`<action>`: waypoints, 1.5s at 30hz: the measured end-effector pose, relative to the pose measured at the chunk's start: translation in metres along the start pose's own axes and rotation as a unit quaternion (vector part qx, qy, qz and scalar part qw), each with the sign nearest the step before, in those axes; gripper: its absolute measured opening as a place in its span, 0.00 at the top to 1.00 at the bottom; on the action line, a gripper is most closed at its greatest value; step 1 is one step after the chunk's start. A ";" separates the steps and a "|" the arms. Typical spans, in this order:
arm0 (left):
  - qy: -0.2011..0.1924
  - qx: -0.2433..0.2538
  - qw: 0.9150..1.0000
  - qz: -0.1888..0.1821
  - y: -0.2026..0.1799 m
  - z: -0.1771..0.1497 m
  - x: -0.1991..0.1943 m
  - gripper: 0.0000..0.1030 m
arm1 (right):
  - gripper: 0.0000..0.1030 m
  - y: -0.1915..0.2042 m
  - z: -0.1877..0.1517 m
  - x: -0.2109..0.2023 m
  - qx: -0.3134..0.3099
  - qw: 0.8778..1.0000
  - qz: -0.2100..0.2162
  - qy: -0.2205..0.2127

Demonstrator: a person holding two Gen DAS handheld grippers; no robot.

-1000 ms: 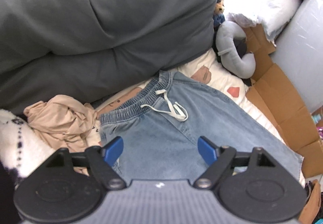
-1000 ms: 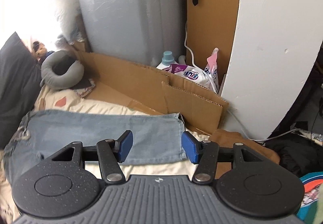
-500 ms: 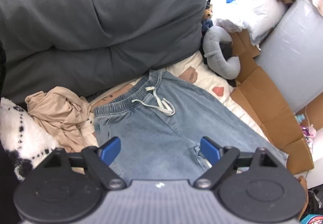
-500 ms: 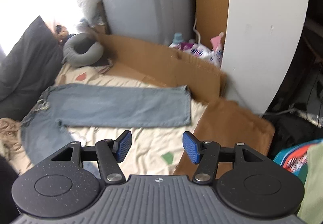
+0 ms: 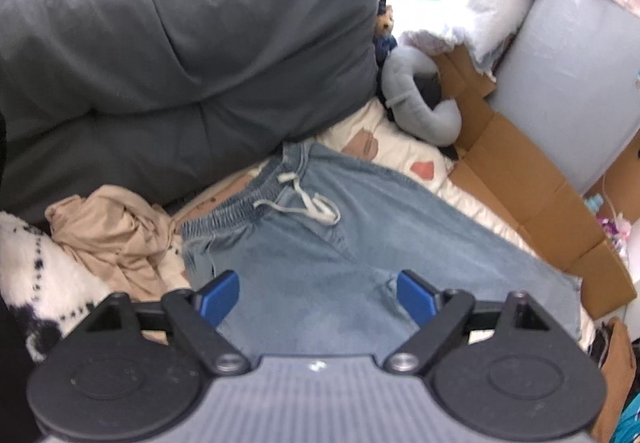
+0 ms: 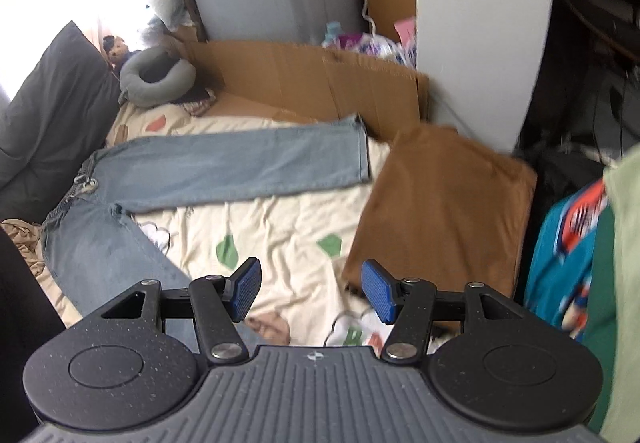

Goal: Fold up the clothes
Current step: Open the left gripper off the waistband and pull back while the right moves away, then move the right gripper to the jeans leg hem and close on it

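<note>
Left wrist: left claw wide, empty, above jeans.

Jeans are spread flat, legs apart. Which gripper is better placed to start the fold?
Probably left. The left gripper hangs open right over the jeans near the crotch, while the right gripper, also open, sits over bare bedsheet between the legs.

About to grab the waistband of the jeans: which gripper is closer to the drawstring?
Left. The left gripper hangs open over the jeans' seat, just short of the drawstring. The right gripper is open over the bedsheet, far from the drawstring.
</note>
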State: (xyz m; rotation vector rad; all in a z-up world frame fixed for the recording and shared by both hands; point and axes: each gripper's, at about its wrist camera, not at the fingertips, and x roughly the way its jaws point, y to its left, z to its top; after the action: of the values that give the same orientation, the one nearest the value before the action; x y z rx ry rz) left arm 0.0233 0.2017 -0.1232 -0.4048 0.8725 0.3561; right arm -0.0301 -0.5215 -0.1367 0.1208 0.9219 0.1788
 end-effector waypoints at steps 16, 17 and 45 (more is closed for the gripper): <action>0.074 -0.016 0.997 0.027 0.001 -0.074 0.063 0.15 | 0.40 -0.021 -0.125 0.053 0.105 0.992 -0.008 0.067; 0.079 -0.024 0.996 0.029 0.003 -0.079 0.068 0.15 | 0.40 -0.022 -0.133 0.057 0.109 0.991 -0.009 0.074; 0.209 -0.027 0.976 0.062 0.019 -0.185 0.171 0.15 | 0.44 0.012 -0.270 0.161 0.157 0.962 0.044 0.221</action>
State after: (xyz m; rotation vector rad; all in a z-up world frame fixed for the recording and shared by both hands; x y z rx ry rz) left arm -0.0058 0.1522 -0.3695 -0.4852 1.3052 0.4178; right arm -0.1524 -0.4690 -0.4223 0.4300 1.3894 0.1435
